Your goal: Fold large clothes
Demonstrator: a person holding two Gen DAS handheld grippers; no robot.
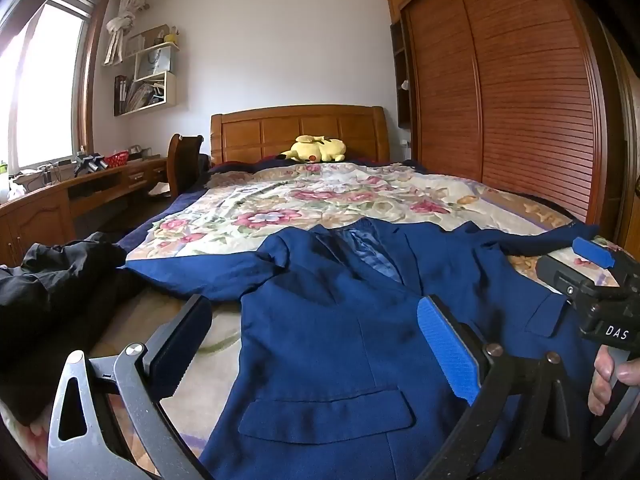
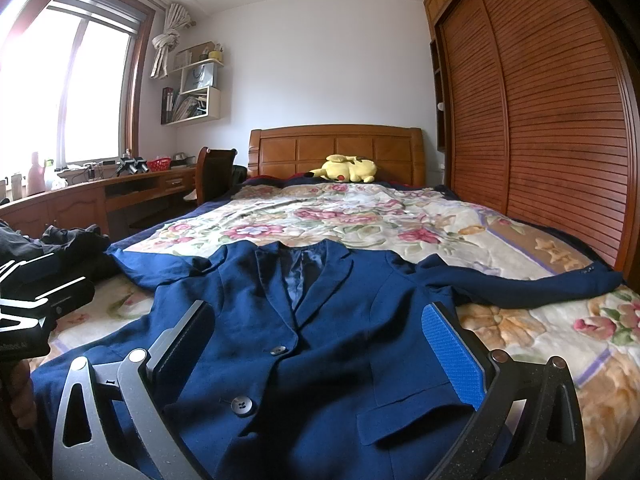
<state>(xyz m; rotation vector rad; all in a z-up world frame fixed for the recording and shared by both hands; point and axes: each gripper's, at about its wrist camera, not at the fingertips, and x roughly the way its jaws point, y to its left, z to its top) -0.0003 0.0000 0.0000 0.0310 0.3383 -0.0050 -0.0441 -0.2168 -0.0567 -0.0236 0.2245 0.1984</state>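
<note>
Bedroom. Bed [image 2: 520, 240] fills most of both views, floral cover, wooden headboard [image 2: 336, 148] at the far end. Slatted wardrobe [image 2: 540, 120] runs along the right wall; window [image 2: 60, 88] on the left, with a long wooden worktop [image 2: 80, 196] below it carrying bottles and small clutter.

Blue jacket [image 2: 340, 344] lies flat, front up, on the near end of the bed, collar toward the headboard, sleeves spread to both sides. Black garment [image 1: 52, 280] heaped at the bed's left edge, just beside the left sleeve.

Wall shelves [image 2: 192, 92] left of the headboard hold books, papers and a bag. Red basket [image 2: 160, 164] on the worktop; contents too small to tell. Yellow plush [image 2: 348, 170] against the headboard.

Left claw [image 1: 316, 344] released, jaws wide, above the jacket's left half and its flap pocket, nothing between the pads. Right claw [image 2: 320, 356] also released, wide, above the front buttons.

Left view alone shows the right claw's body and the hand [image 1: 608, 376] on its trigger; right view alone shows both buttons [image 2: 243, 406] and the whole right sleeve
</note>
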